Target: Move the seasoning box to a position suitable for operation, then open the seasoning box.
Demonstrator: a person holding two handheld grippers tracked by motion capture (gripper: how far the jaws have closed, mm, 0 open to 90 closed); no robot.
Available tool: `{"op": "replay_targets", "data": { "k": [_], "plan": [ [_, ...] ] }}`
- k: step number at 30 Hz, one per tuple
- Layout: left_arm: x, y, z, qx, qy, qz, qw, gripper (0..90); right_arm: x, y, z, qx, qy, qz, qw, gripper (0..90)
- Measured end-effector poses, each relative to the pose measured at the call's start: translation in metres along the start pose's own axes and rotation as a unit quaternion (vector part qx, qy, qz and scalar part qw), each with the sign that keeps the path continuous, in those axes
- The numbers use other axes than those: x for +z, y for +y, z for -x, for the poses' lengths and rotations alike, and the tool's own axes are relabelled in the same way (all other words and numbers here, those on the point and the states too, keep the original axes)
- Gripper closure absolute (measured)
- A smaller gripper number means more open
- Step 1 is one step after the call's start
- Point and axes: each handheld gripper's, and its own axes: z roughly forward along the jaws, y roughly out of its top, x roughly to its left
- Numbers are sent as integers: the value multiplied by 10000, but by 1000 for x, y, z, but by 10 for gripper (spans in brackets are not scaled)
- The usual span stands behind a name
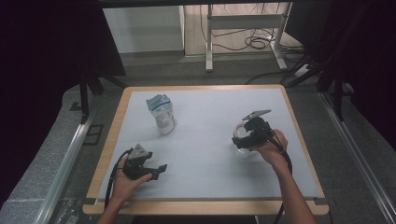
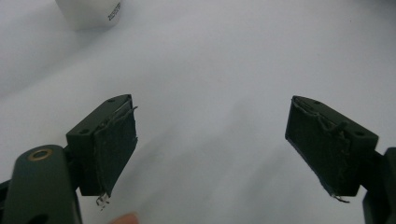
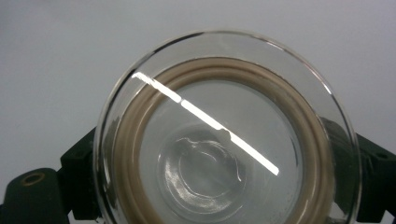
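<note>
High view: white mat on a wood-edged table (image 1: 120,116). The right gripper (image 1: 246,135), held in the person's right hand (image 1: 271,150), sits at about 4 o'clock from the mat's centre. Its jaws are pinched on a clear round glass lid with a beige rubber sealing ring (image 1: 240,138); the lid's low edge looks close to the mat, contact not certain.

Right gripper view: the glass lid (image 3: 224,140) sits between the two black jaws, one dark pad showing at 8 o'clock of the rim, the other at 4 o'clock. The beige ring runs inside the rim; a raised glass knob shows through the middle, and a bright streak of reflected light crosses the glass from 10 o'clock to 4 o'clock.

The left gripper (image 1: 156,170), in the person's left hand (image 1: 125,178), lies low at about 7 o'clock on the mat, well apart from the lid, pointing toward 3 o'clock. In the left gripper view (image 2: 210,140) its jaws are spread wide with bare mat between the worn pads.

A crumpled white plastic pouch with blue print (image 1: 161,114) stands upright at about 10 o'clock from centre, well apart from both grippers; its base shows at 11 o'clock in the left gripper view (image 2: 91,11).
</note>
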Motion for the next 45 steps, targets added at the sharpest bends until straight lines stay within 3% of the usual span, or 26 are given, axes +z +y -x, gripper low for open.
{"op": "replay_targets", "data": {
  "k": [9, 19, 20, 22, 23, 25, 28, 29, 30, 31, 32, 34, 35, 37, 40, 41, 42, 45],
  "plan": [
    [2, 0, 1, 7, 2, -28, 10000, 165, -4, -22, -8, -139, 76, -169, 9997, 110],
    [2, 0, 2, 33, 5, -40, 10000, 165, -5, -25, -11, -224, 85, -122, 9996, 101],
    [2, 0, 2, 38, 11, -43, 10000, 165, -7, -26, -13, -229, -31, 46, 9997, 43],
    [1, 0, 1, 50, 9, -33, 10000, 164, -13, -24, -15, -175, -113, 174, 9996, 31],
    [1, 0, 1, 50, 9, -33, 10000, 164, -13, -24, -15, -175, -113, 174, 9996, 31],
    [1, 0, 1, 33, 18, -24, 10000, 163, -28, -20, -15, -110, -47, 537, 9985, 36],
    [0, 0, 1, 26, 33, -9, 10000, 163, -46, -22, -9, 145, 29, 1041, 9945, 120],
    [0, 0, 1, 26, 33, -9, 10000, 164, -46, -22, -9, 145, 29, 1041, 9945, 120],
    [-1, 0, 0, 39, 38, 5, 10000, 163, -56, -27, -5, 310, 30, 1341, 9905, 215],
    [-1, 0, 1, -20, 43, 40, 10000, 164, -60, -30, -2, 381, 19, 1461, 9885, 260],
    [-1, 0, 1, -20, 43, 40, 10000, 164, -60, -30, -2, 381, 19, 1461, 9885, 260],
    [-3, 0, 0, -11, 63, 44, 10000, 164, -70, -40, 4, 533, -108, 1633, 9851, 419],
    [-3, 0, 0, -11, 63, 44, 10000, 163, -70, -40, 4, 533, -108, 1633, 9851, 419],
    [-4, 0, 0, -15, 76, 57, 10000, 163, -79, -50, 9, 647, -81, 1885, 9799, 576],
    [-4, 0, 0, -12, 110, 93, 9999, 165, -81, -58, 11, 622, -224, 1922, 9791, 701],
    [-4, 0, 0, -12, 110, 93, 9999, 169, -81, -58, 11, 622, -224, 1922, 9791, 701],
    [-3, 1, 1, -24, 115, 128, 9998, 175, -78, -62, 12, 580, -227, 1889, 9800, 763],
    [-3, 2, 3, -15, 134, 201, 9997, 191, -74, -63, 12, 509, -280, 1765, 9826, 811]
  ]
}}
